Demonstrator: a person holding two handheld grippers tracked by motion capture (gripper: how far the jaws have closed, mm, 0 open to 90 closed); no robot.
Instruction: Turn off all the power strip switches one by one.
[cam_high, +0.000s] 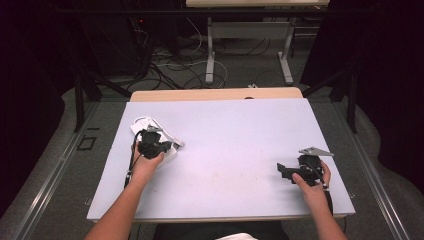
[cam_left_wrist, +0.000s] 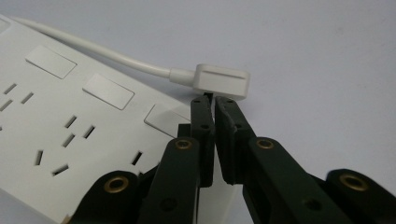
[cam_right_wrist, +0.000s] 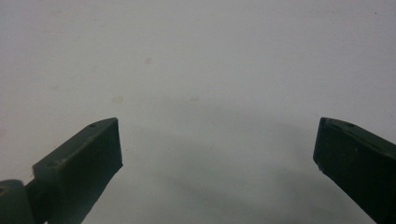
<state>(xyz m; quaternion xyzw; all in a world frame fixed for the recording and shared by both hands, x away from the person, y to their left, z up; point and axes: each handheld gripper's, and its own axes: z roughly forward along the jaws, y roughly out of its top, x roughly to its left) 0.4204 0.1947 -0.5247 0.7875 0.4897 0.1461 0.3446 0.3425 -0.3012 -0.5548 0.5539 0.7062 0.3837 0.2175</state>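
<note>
At the left of the high view, the left gripper (cam_high: 159, 148) stood over a white power strip (cam_high: 142, 125) that lay near the left edge of the pale table (cam_high: 230, 145), a person's left hand (cam_high: 145, 165) wrapped around its body. Seen in the left gripper view, its two black jaws were drawn nearly together, leaving only a narrow slit, their tips (cam_left_wrist: 214, 100) meeting the underside of a flat white plug (cam_left_wrist: 223, 81) at the strip's corner; whether they pinched a prong there could not be told. A white cord (cam_left_wrist: 93, 46) ran from the plug toward the upper left, just beside the strip (cam_left_wrist: 60, 121). Toward the lower right of the high view, the right gripper (cam_high: 287, 170) rested in the right hand (cam_high: 312, 187), well apart from the strip, its jaws spread wide over bare tabletop (cam_right_wrist: 210, 70).
</note>
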